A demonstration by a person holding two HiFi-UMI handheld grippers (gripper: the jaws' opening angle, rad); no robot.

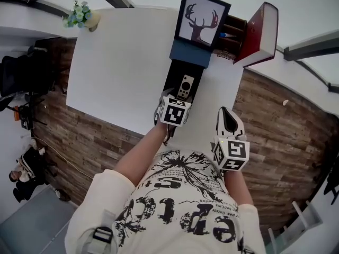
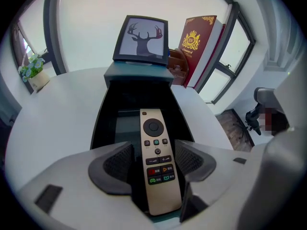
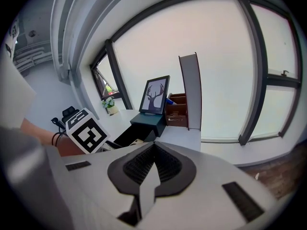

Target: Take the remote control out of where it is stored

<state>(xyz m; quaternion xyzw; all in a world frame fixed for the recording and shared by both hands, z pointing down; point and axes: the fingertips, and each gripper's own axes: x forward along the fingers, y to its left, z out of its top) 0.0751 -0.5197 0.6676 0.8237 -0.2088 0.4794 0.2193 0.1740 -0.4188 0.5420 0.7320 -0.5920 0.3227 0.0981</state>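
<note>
A pale gold remote control (image 1: 185,87) (image 2: 157,157) lies lengthwise in a black drawer (image 1: 174,77) (image 2: 102,124). The drawer is pulled out of a dark teal box (image 1: 190,53) on the white table (image 1: 122,62). My left gripper (image 1: 177,97) (image 2: 154,163) is at the drawer's near end, pointing steeply down. It is open, with one jaw on each side of the remote's lower half and a gap between each pad and the remote. My right gripper (image 1: 225,112) (image 3: 152,157) hangs to the right of the drawer, shut with nothing in it.
A framed deer picture (image 1: 202,20) (image 2: 142,38) stands on top of the teal box. Beside it stand a wooden organiser (image 1: 231,33) and an upright red book (image 1: 257,33) (image 2: 197,46). A small potted plant (image 1: 79,14) (image 2: 33,72) sits at the table's far left corner.
</note>
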